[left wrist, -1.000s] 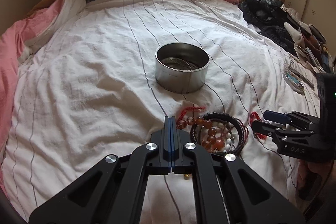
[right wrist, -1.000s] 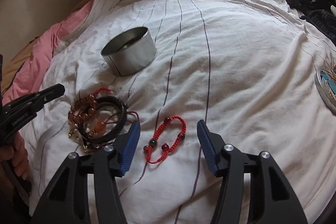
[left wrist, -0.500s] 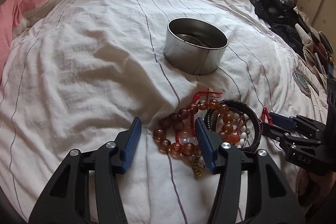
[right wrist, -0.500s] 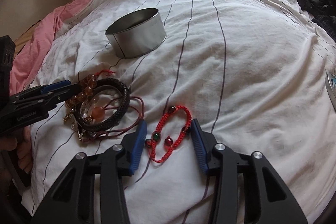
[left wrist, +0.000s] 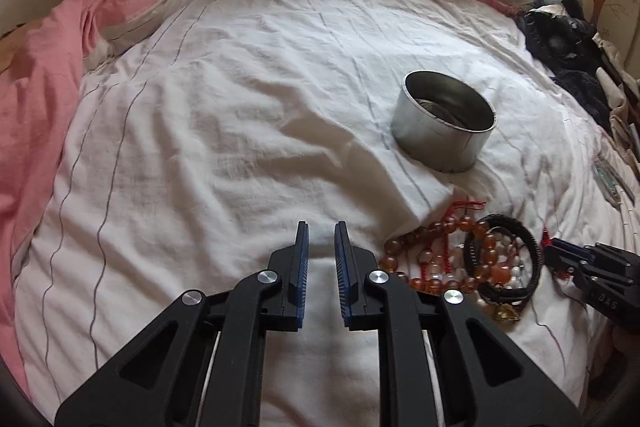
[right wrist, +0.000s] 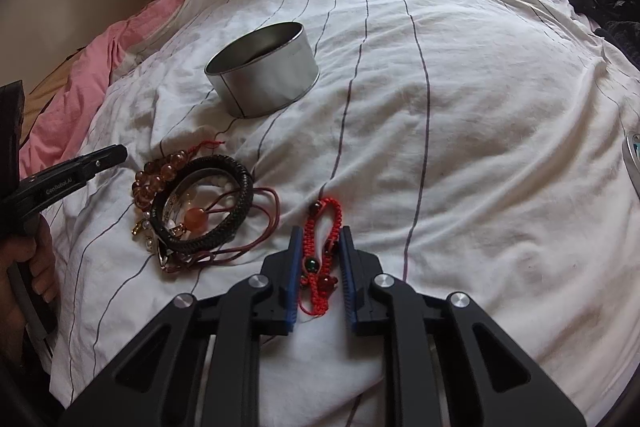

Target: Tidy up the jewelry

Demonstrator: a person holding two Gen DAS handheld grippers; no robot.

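A round metal tin (left wrist: 444, 125) stands open on the white striped sheet; it also shows in the right wrist view (right wrist: 264, 71). A heap of amber bead bracelets and a black braided bangle (left wrist: 476, 263) lies in front of it, also in the right wrist view (right wrist: 200, 207). My left gripper (left wrist: 321, 233) is narrowly open and empty, left of the heap. My right gripper (right wrist: 319, 237) is closing around a red cord bracelet (right wrist: 322, 247) with dark beads, jaws close on both sides of it; a firm grip is not clear.
A pink blanket (left wrist: 36, 87) lies along the left of the bed. Dark clothes (left wrist: 568, 47) are piled at the right edge. A round lid (right wrist: 634, 163) lies at the far right. The right gripper shows in the left wrist view (left wrist: 596, 275).
My left gripper moved left off the bead heap and narrowed, empty. My right gripper's jaws narrowed around the red cord bracelet, which is now squeezed into a slim loop.
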